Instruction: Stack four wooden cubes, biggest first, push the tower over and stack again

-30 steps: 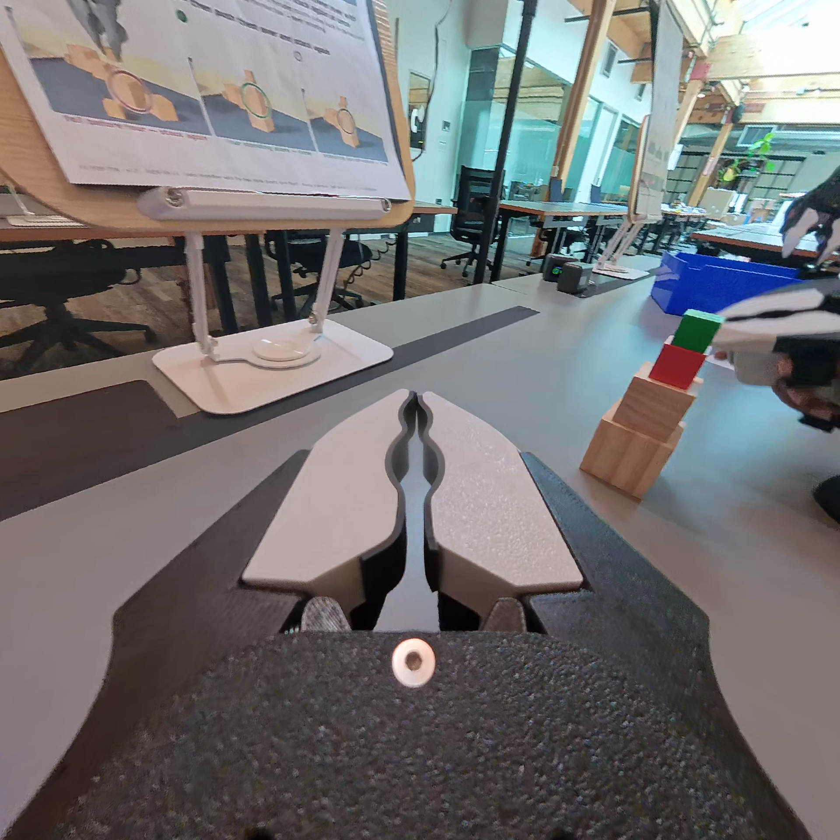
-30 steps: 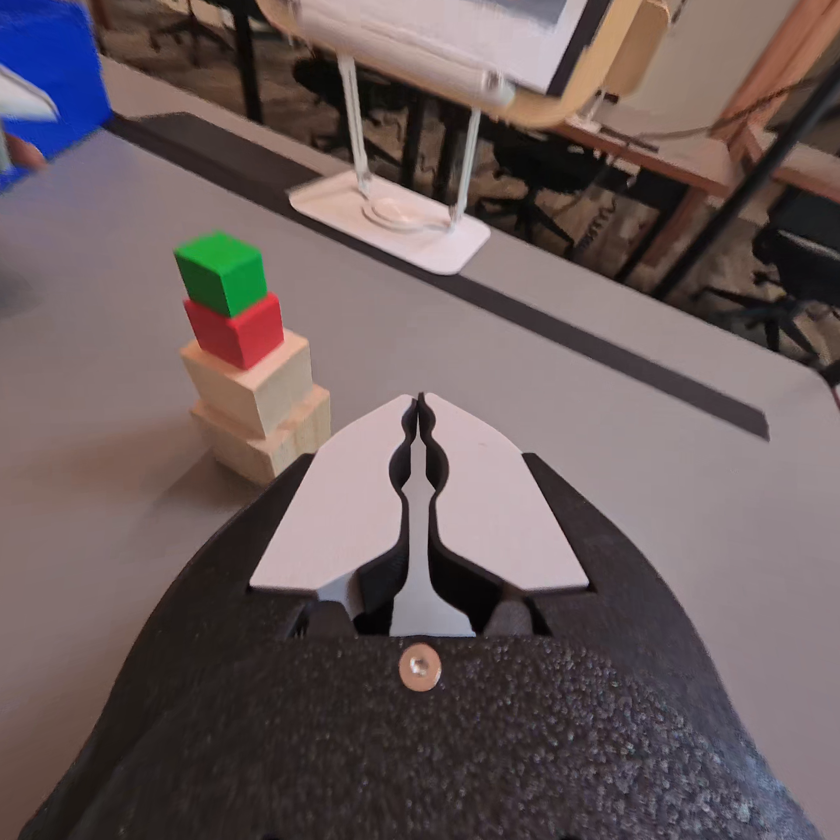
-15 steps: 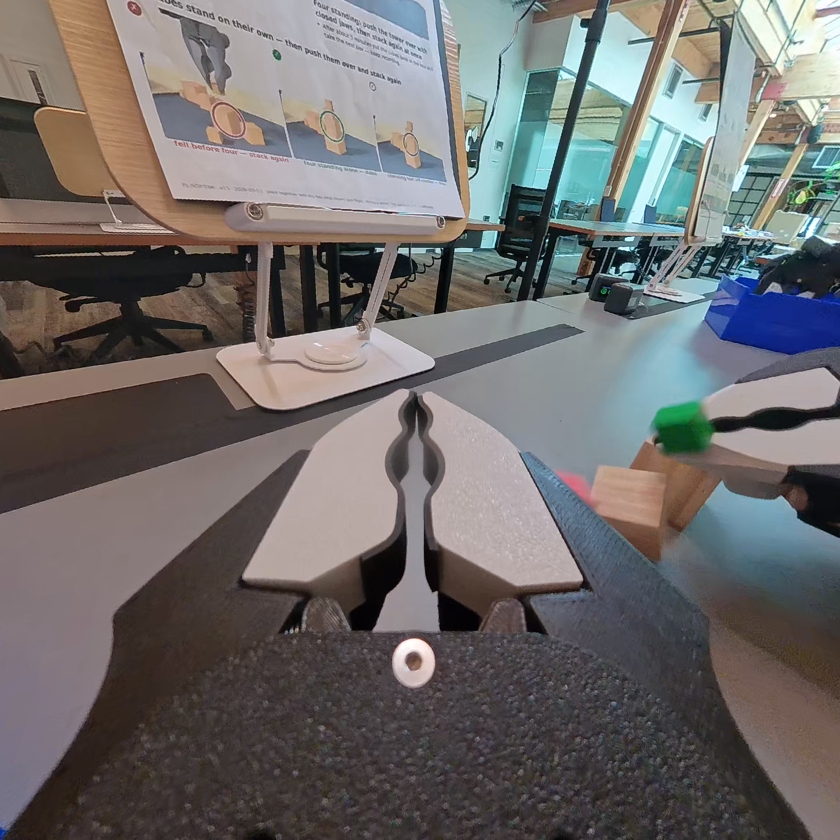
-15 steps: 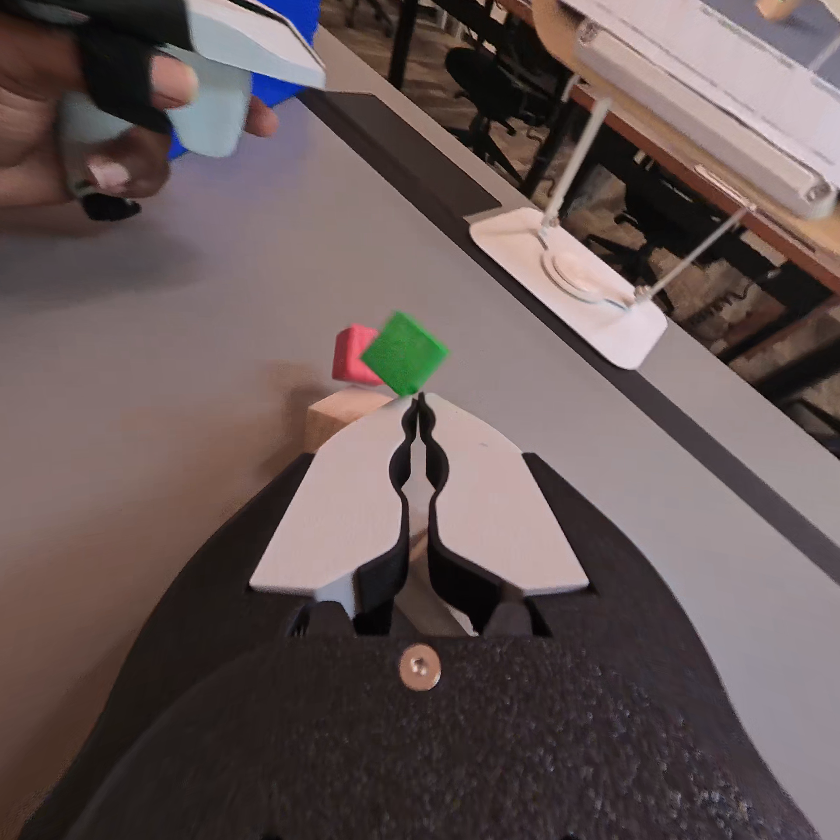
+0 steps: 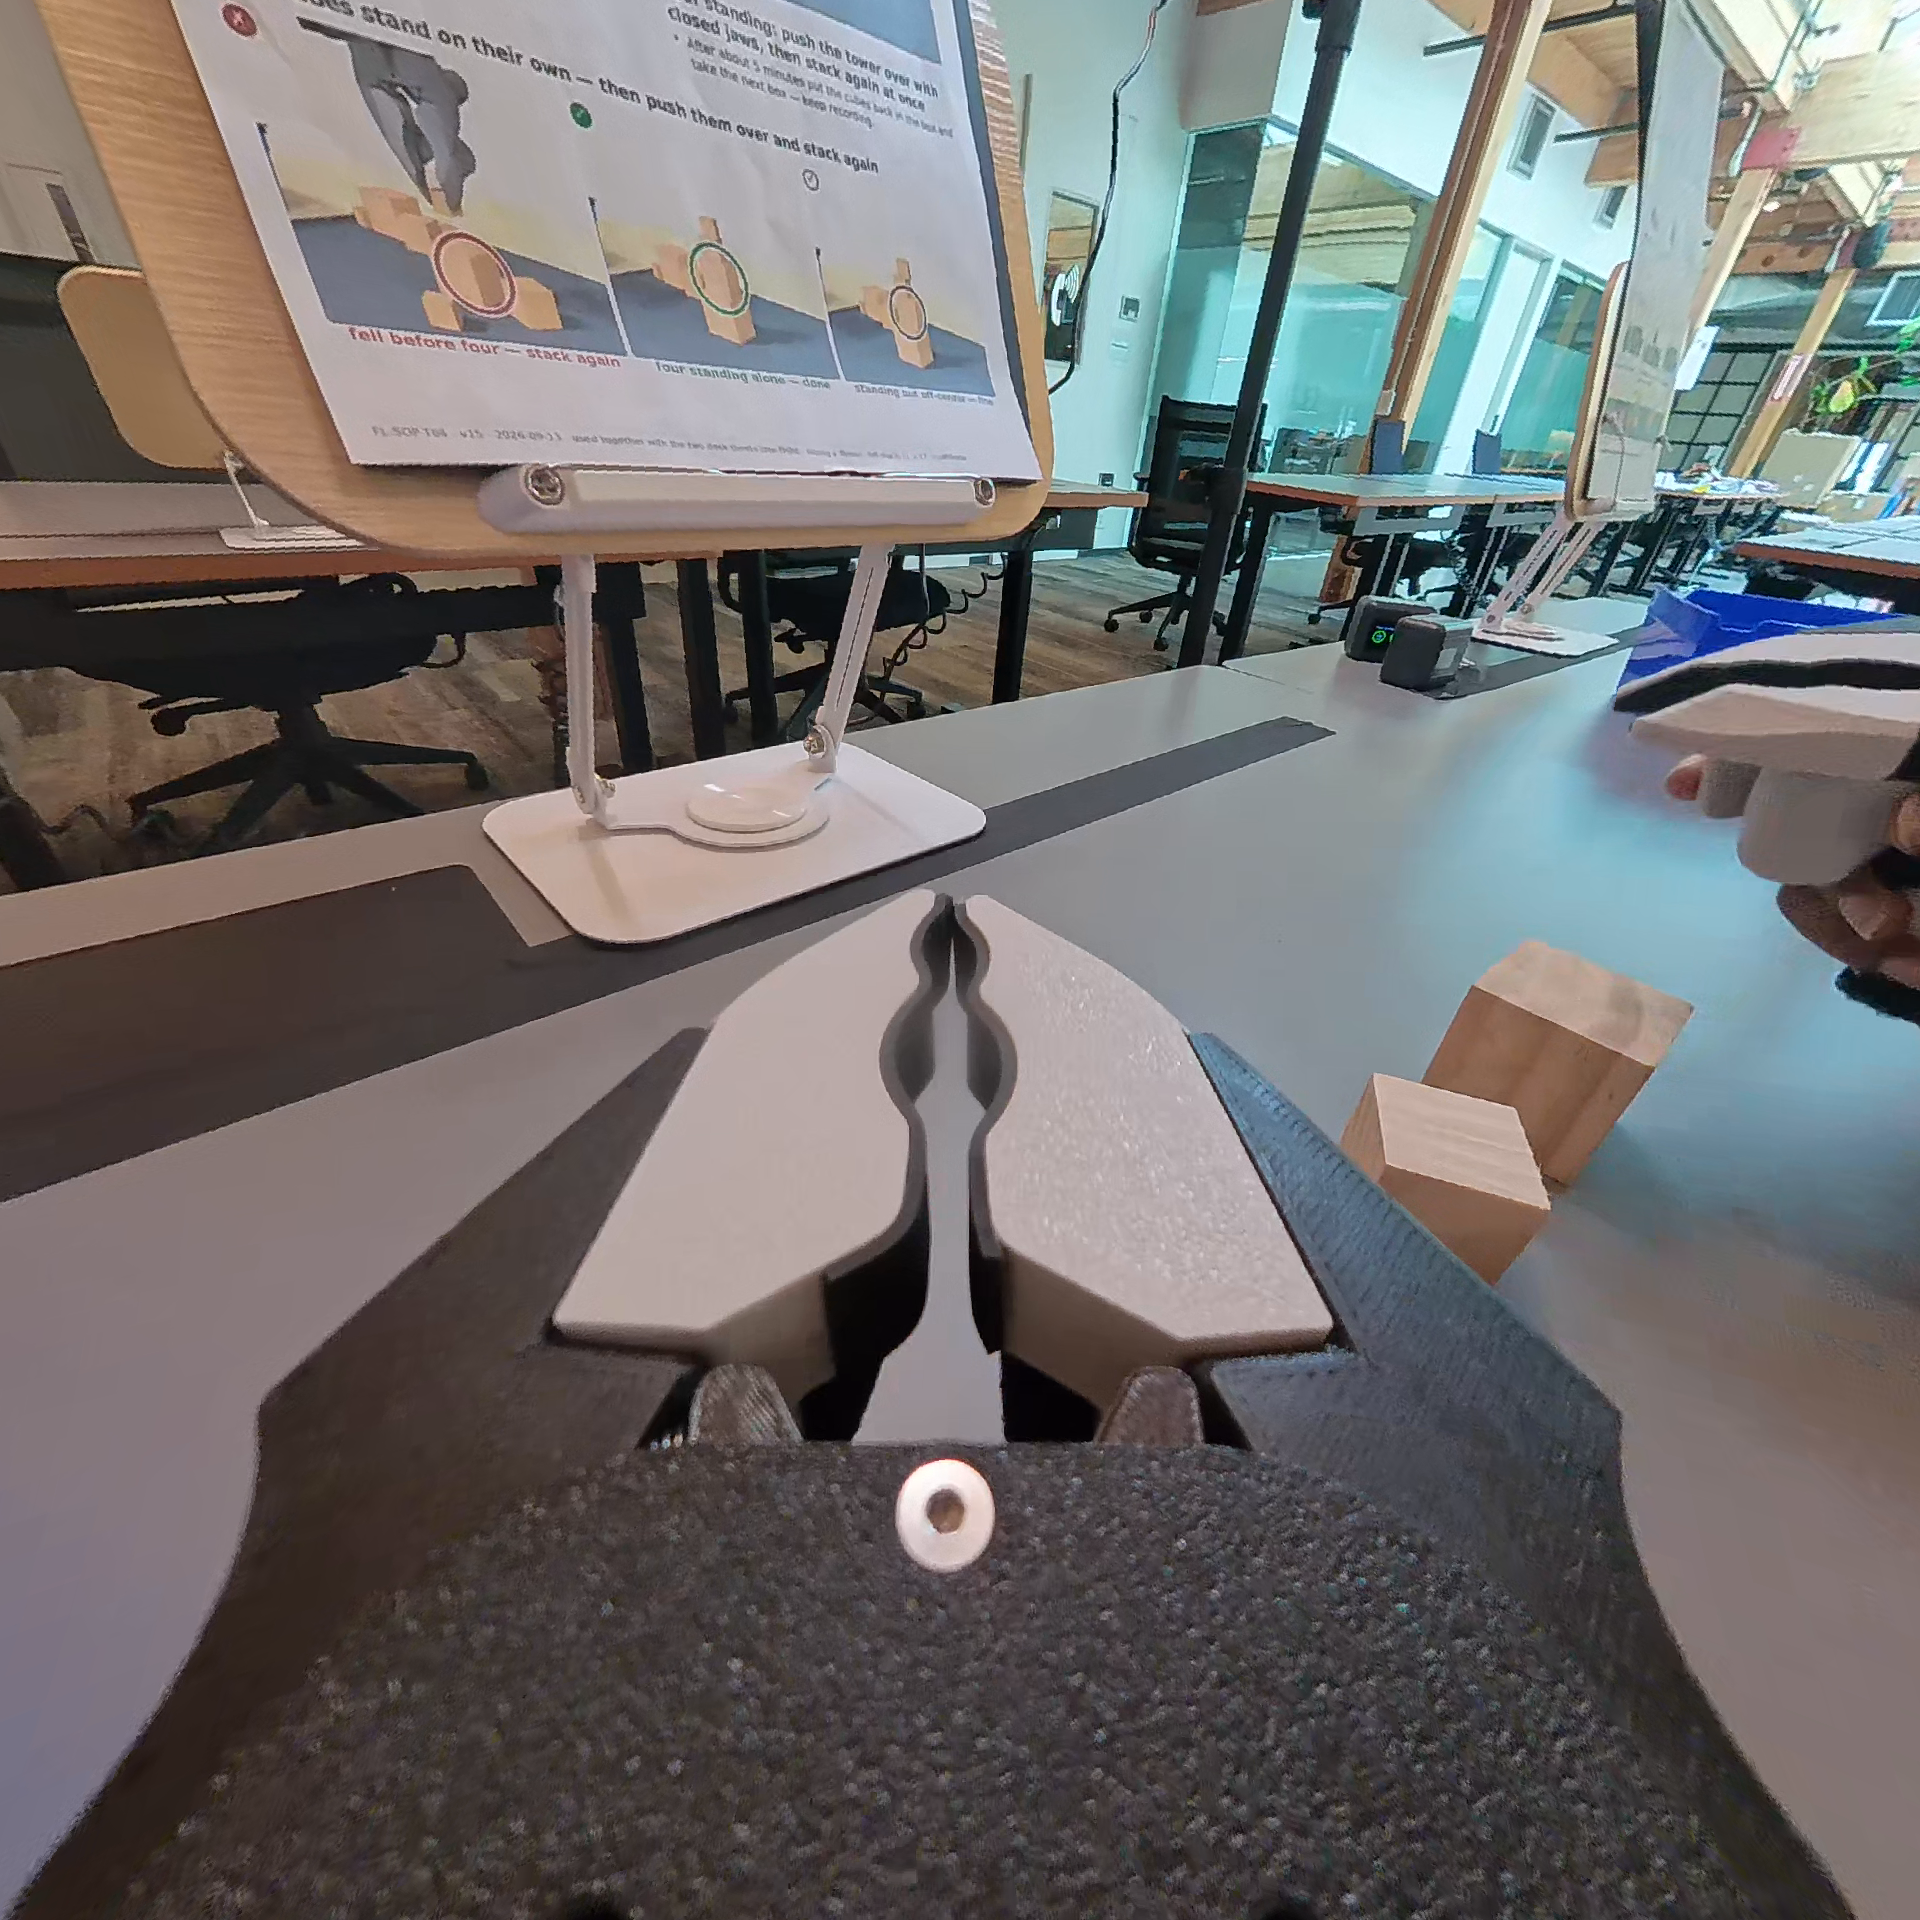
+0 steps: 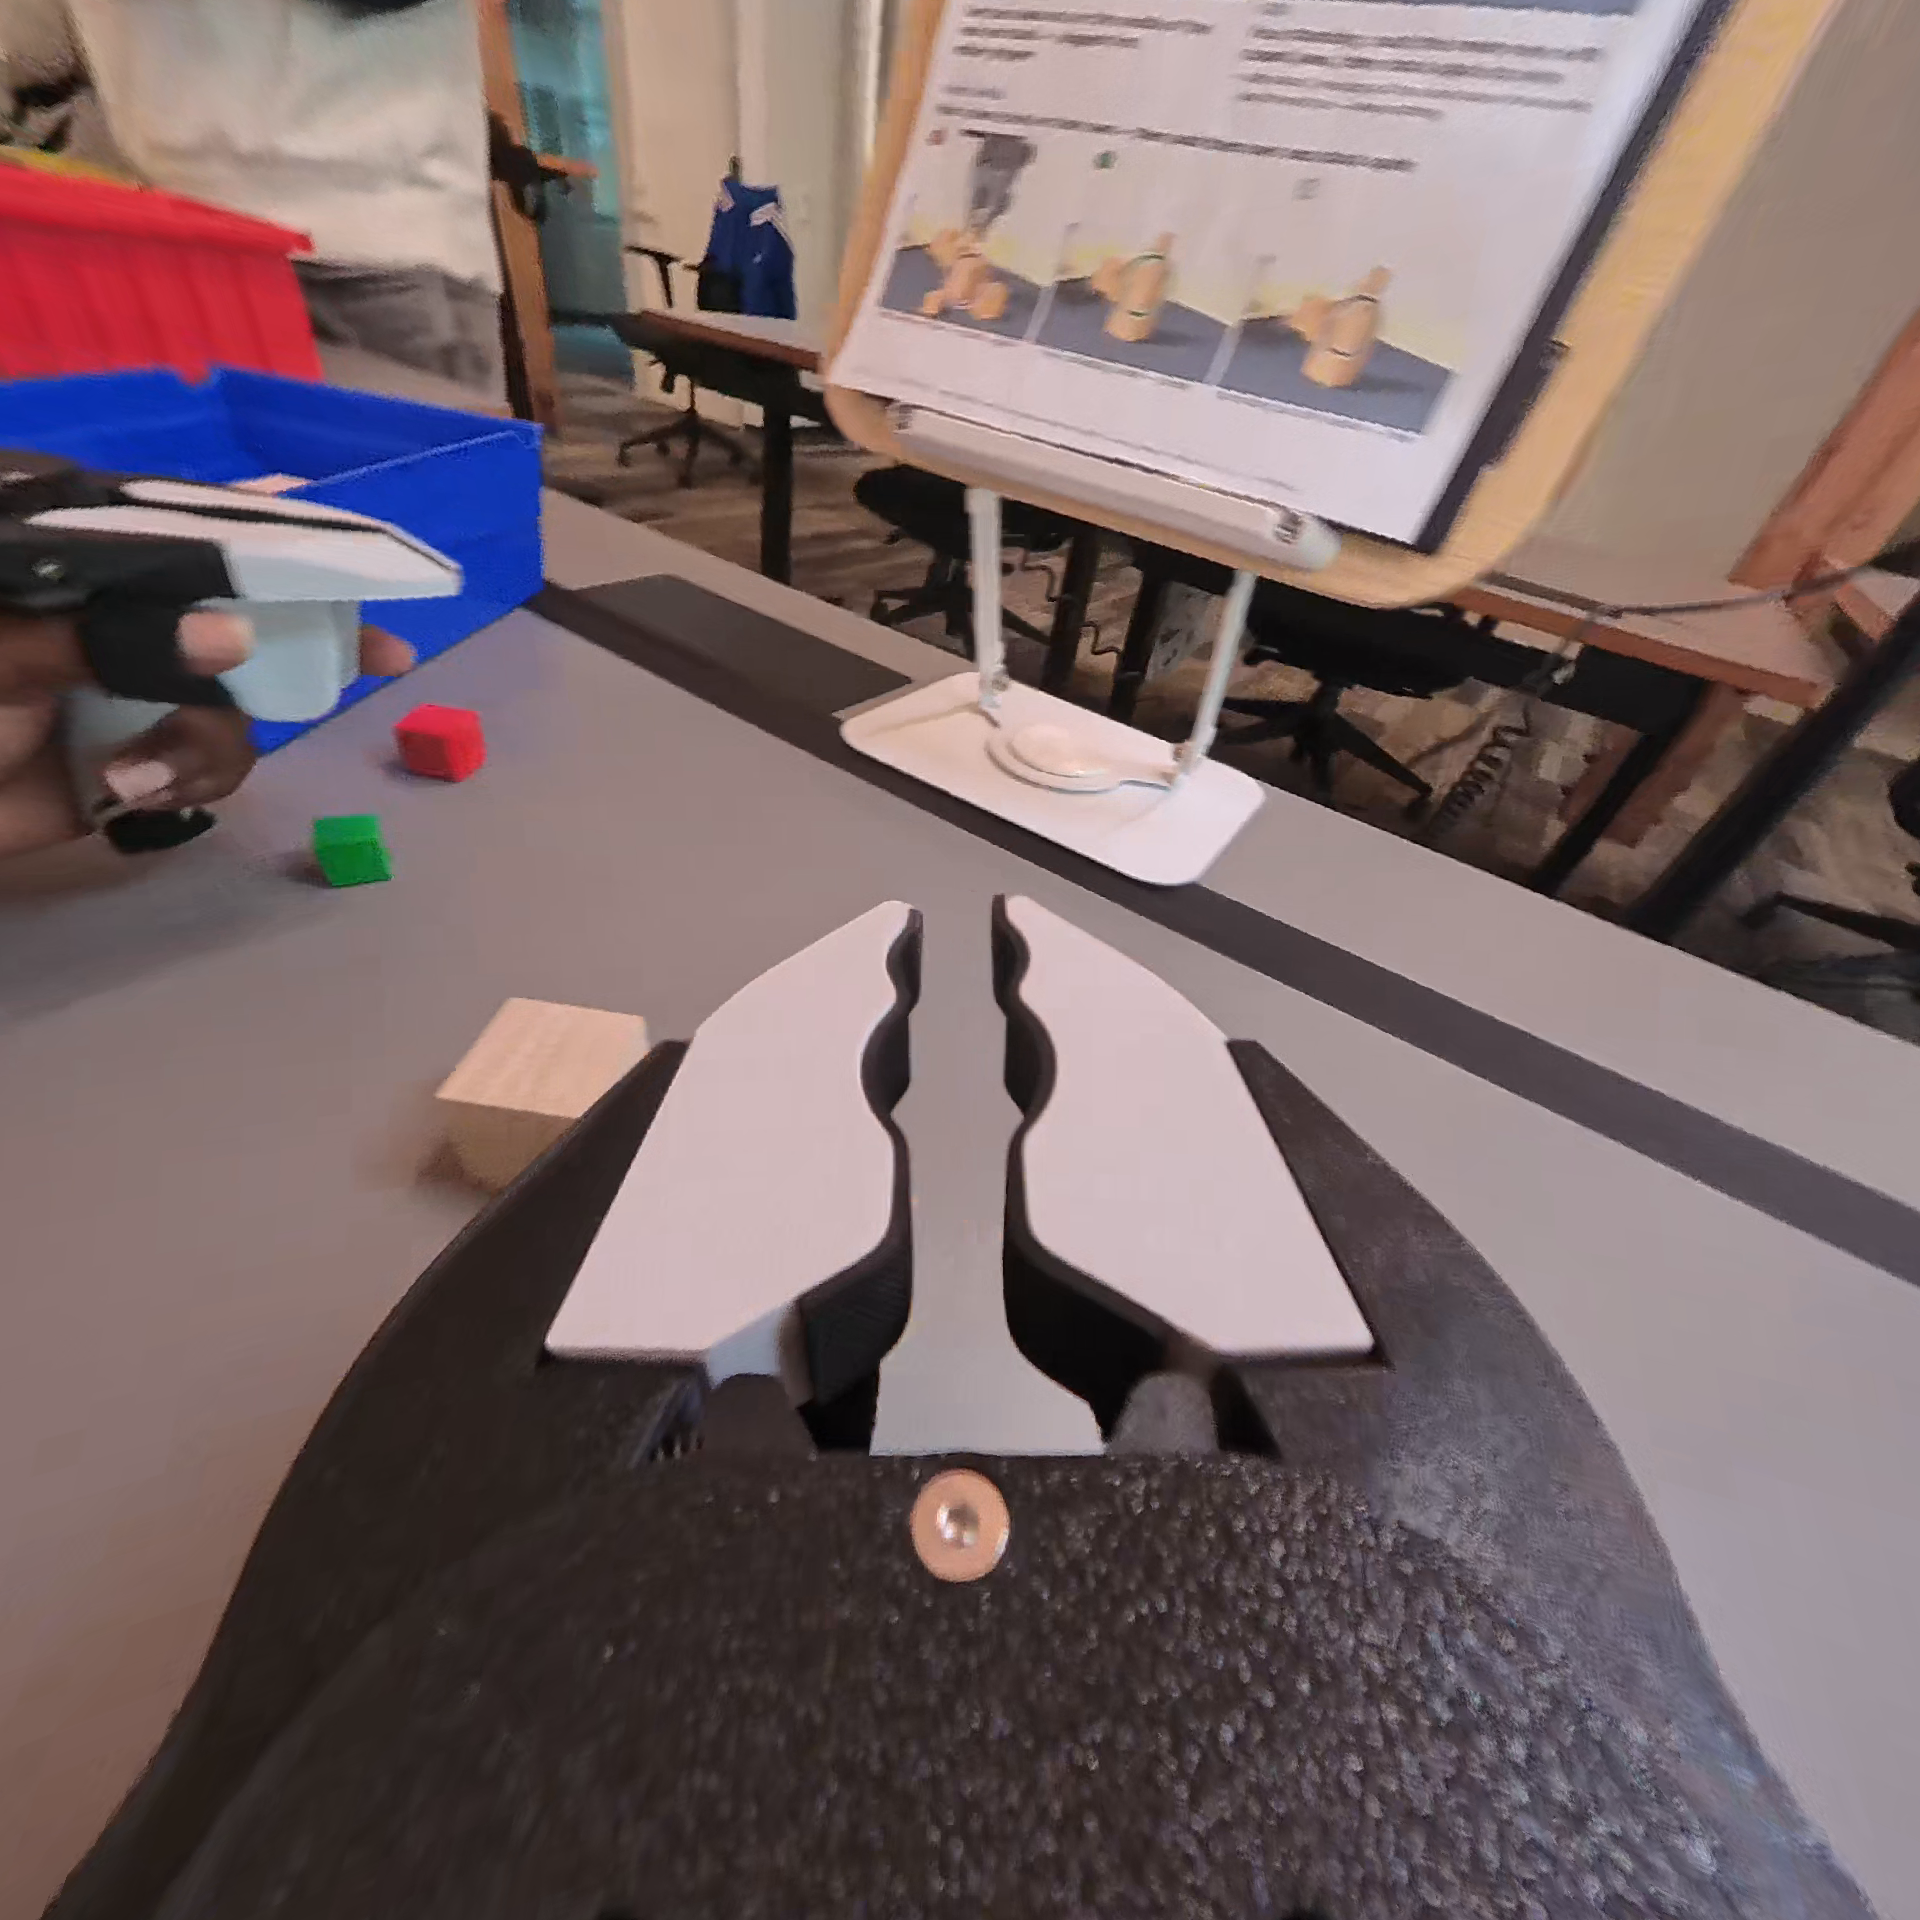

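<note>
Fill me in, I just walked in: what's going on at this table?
A person holds a gripper in each hand over a grey table. Neither holds anything: the left gripper is shut, the right gripper slightly open. Two wooden blocks lie beside each other; a red cube and green cube lie apart near a blue bin.

Printed sheet (image 5: 623,229) on wooden board (image 5: 156,260).
</note>
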`<state>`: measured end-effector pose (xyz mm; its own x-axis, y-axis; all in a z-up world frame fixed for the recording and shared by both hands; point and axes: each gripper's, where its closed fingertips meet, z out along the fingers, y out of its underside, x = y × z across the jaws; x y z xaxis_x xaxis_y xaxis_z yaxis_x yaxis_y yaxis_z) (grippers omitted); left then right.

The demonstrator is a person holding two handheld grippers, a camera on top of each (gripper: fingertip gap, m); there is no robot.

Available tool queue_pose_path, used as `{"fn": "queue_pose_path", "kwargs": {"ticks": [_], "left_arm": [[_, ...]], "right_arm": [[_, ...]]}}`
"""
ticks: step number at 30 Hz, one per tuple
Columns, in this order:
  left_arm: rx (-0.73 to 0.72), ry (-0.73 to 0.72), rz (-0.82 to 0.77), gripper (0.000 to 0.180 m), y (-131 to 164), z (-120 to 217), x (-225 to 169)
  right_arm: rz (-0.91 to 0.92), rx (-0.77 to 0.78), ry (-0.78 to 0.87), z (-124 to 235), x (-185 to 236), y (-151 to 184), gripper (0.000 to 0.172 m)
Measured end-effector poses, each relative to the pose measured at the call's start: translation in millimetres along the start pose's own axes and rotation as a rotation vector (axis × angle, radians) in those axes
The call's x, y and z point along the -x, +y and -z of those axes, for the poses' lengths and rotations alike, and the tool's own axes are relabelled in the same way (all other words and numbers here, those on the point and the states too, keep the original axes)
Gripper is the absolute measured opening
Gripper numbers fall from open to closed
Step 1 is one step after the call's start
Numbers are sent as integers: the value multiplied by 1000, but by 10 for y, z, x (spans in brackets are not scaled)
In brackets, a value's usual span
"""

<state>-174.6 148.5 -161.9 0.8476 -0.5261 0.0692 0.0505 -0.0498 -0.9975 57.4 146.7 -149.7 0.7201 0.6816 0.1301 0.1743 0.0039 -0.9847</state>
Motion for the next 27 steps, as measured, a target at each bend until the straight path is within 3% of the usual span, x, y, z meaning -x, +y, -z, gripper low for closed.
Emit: {"fn": "queue_pose_path", "kwargs": {"ticks": [8, 13, 20, 23, 27], "left_arm": [[-50, 7, -67, 0, -174, 27, -185], [31, 205, -70, 0, -155, -68, -764], [302, 417, -190, 48, 277, -295, -1632], [428, 464, -237, 68, 441, -363, -1783], [607, 491, -321, 75, 617, -468, -1786]], "right_arm": [[-136, -108, 20, 241, -338, -184, 22], [-128, -91, 22, 223, -344, -147, 29], [-181, -92, 20, 217, -402, -116, 29], [-183, -101, 18, 236, -405, -151, 29], [-197, -99, 4, 241, -402, -152, 29]]}}
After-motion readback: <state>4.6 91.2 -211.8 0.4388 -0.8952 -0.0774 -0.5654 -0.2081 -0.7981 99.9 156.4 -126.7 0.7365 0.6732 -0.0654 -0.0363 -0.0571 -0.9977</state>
